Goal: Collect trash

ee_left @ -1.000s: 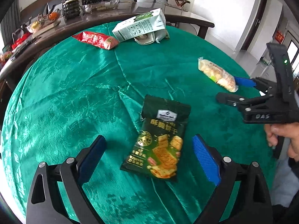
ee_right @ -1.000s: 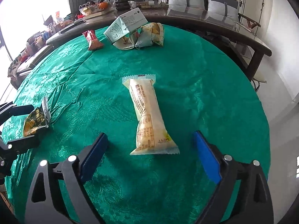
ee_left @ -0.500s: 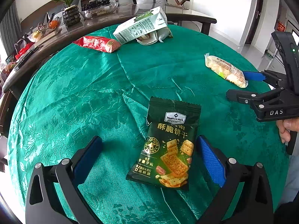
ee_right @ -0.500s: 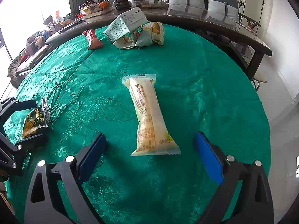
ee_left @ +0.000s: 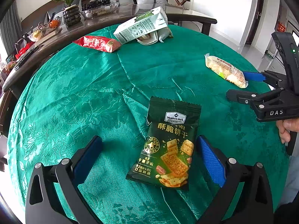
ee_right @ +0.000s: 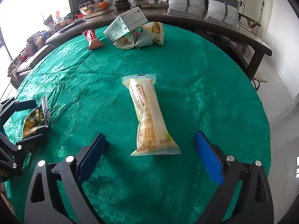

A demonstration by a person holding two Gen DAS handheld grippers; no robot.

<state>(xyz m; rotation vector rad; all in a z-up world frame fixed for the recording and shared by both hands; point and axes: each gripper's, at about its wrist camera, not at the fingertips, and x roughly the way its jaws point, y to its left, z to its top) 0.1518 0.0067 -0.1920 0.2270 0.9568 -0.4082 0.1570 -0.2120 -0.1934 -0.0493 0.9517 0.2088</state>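
A dark green cracker packet [ee_left: 168, 145] lies flat on the green tablecloth [ee_left: 89, 97], between the wide-apart blue pads of my left gripper [ee_left: 149, 155]; the right pad sits close beside the packet's edge, the left pad well off it. My left gripper is open. A long pale yellow snack wrapper [ee_right: 147, 115] lies lengthwise ahead of my right gripper [ee_right: 149, 149], its near end between the open pads, touching neither. The same cracker packet [ee_right: 35, 121] and left gripper fingers [ee_right: 24, 104] show at the left of the right wrist view.
At the table's far side lie a white-green milk carton [ee_left: 140, 27], a red snack packet [ee_left: 99, 43] and crumpled wrappers [ee_right: 149, 35]. A dark side table [ee_left: 56, 31] with a plant and bowls stands behind. A hand [ee_left: 286, 130] holds the right gripper.
The left gripper's jaws have spread a little wider and the view shifted slightly, so the cracker packet sits closer to the right pad. The right gripper and the yellow wrapper have stayed put.
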